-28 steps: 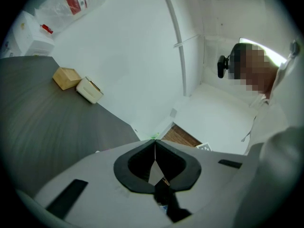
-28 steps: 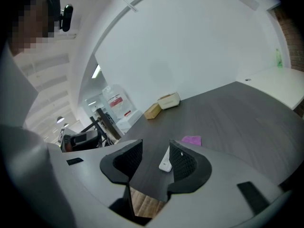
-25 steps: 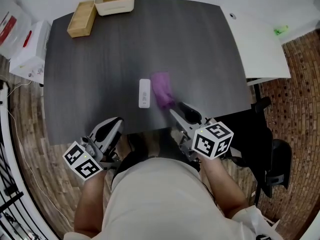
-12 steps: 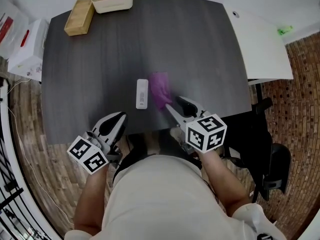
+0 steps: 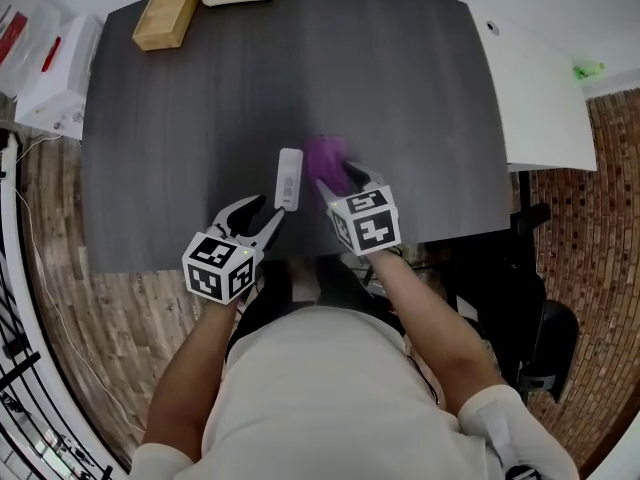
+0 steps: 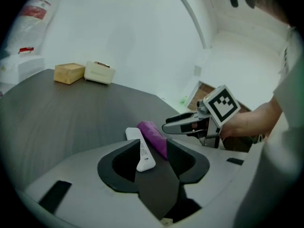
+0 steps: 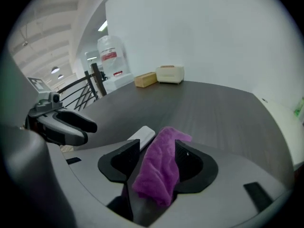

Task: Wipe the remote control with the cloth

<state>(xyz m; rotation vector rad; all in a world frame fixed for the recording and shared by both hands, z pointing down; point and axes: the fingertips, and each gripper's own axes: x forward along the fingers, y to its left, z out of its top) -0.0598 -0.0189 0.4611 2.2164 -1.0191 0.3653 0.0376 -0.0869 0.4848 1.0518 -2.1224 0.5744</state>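
Our left gripper [image 5: 262, 212] reaches in from the front edge of the tabletop [image 5: 180, 108]. Its jaws are opening, and the near end of the remote [image 5: 289, 179] stands between them, not pressed by either pad. Our right gripper [image 5: 340, 178] also has its jaws apart and opening, and the cloth [image 5: 325, 153] lies bunched between them. We see no pad pressing the cloth from both sides, so we judge that nothing is gripped yet.

The remote lies flat near the middle of the front edge, with its length pointing to the far edge. The cloth is just beside it on the right.

The step in hand, as we judge it, is to take hold of both things. To do it well, we should close the left jaws on the long sides of the remote near its end, so that most of its face is left free for wiping. The right jaws should take the cloth in its thick part, with a good fold hanging past the tips, or the hard jaws could scratch the remote. The remote looks smooth and light, so it may slide on the tabletop if we push before the grip is firm.
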